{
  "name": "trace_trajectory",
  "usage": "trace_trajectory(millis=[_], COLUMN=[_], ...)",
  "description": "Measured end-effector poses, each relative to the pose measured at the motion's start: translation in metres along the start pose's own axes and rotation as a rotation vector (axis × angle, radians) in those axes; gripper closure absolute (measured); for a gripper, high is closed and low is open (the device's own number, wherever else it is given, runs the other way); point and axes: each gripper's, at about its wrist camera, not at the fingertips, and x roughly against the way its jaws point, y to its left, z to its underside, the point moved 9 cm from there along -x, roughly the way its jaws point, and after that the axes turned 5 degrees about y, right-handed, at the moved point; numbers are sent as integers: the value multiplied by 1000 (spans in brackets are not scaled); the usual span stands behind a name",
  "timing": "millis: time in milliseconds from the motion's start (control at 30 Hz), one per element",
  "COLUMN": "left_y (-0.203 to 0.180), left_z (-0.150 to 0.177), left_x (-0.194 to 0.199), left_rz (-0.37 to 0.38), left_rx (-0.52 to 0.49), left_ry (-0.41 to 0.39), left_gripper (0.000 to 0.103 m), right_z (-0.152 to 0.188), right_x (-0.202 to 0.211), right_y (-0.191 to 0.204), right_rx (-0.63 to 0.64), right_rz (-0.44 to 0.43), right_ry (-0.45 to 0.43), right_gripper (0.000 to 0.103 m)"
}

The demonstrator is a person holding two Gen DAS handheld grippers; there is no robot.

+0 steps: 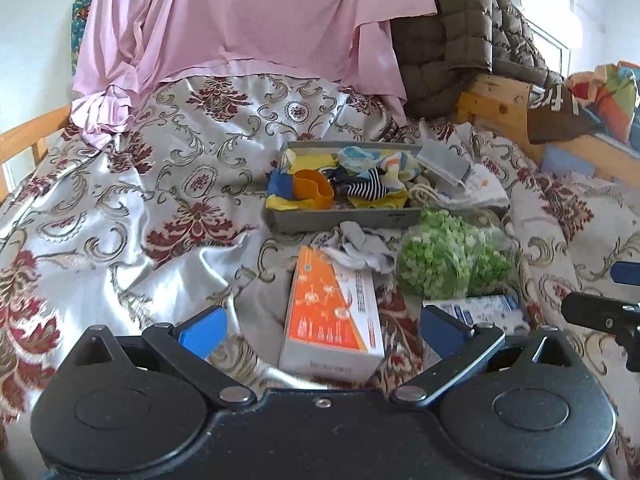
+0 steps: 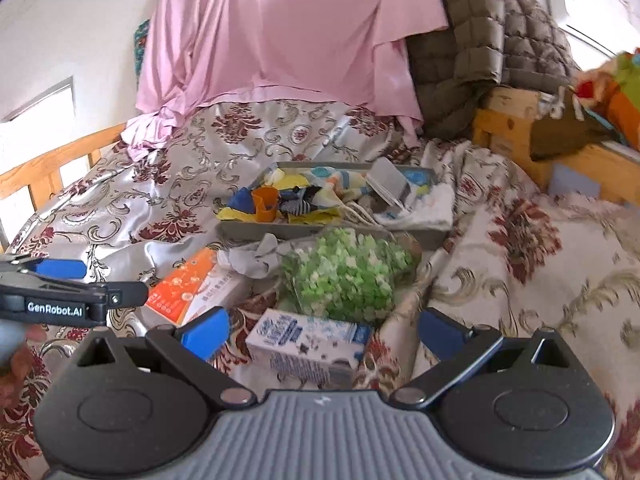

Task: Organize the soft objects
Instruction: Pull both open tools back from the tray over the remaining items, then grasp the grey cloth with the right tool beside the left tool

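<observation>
A grey tray (image 1: 340, 218) (image 2: 256, 229) on the patterned bedspread holds several colourful cloths, a striped sock (image 1: 360, 190) and an orange cup (image 1: 314, 188) (image 2: 266, 200). In front of it lie a grey sock (image 1: 360, 250) (image 2: 250, 260), a bag of green pieces (image 1: 448, 260) (image 2: 348, 276), an orange-and-white box (image 1: 332, 312) (image 2: 192, 288) and a blue-and-white carton (image 1: 476, 310) (image 2: 312, 340). My left gripper (image 1: 322, 332) is open with the orange box between its fingers, untouched. My right gripper (image 2: 322, 330) is open over the carton.
A pink sheet (image 1: 248, 16) and a brown quilted jacket (image 1: 472, 28) are piled at the back. A wooden bed frame (image 1: 504, 100) stands at the right, a wooden rail (image 2: 60, 168) at the left. A white towel (image 2: 428, 208) hangs over the tray's right end.
</observation>
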Motion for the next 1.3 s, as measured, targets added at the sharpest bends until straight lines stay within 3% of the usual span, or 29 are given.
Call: trace_trajectory(millis=[233, 533, 667, 900, 1000, 1167, 1300], left_y=[20, 36, 26, 6, 7, 5, 10], left_z=[-24, -40, -54, -70, -69, -59, -52], left_x=[-27, -80, -100, -133, -147, -160, -176], left_rz=[17, 122, 174, 334, 408, 599, 662], left_rx=[-63, -138, -280, -511, -487, -413, -302], left_ry=[20, 175, 266, 323, 322, 326, 376], left_gripper=[1, 1, 1, 1, 3, 7, 10], right_z=[-40, -98, -104, -100, -100, -105, -105], right_x=[-42, -151, -184, -203, -209, -226, -246], right_y=[6, 27, 39, 45, 42, 46, 57], right_rx=[165, 343, 347, 355, 301, 219, 167], right_rz=[-56, -286, -368, -344, -318, -290, -240], right_ry=[-1, 72, 126, 229, 286, 404, 488], right_gripper=[0, 0, 0, 0, 0, 1, 1])
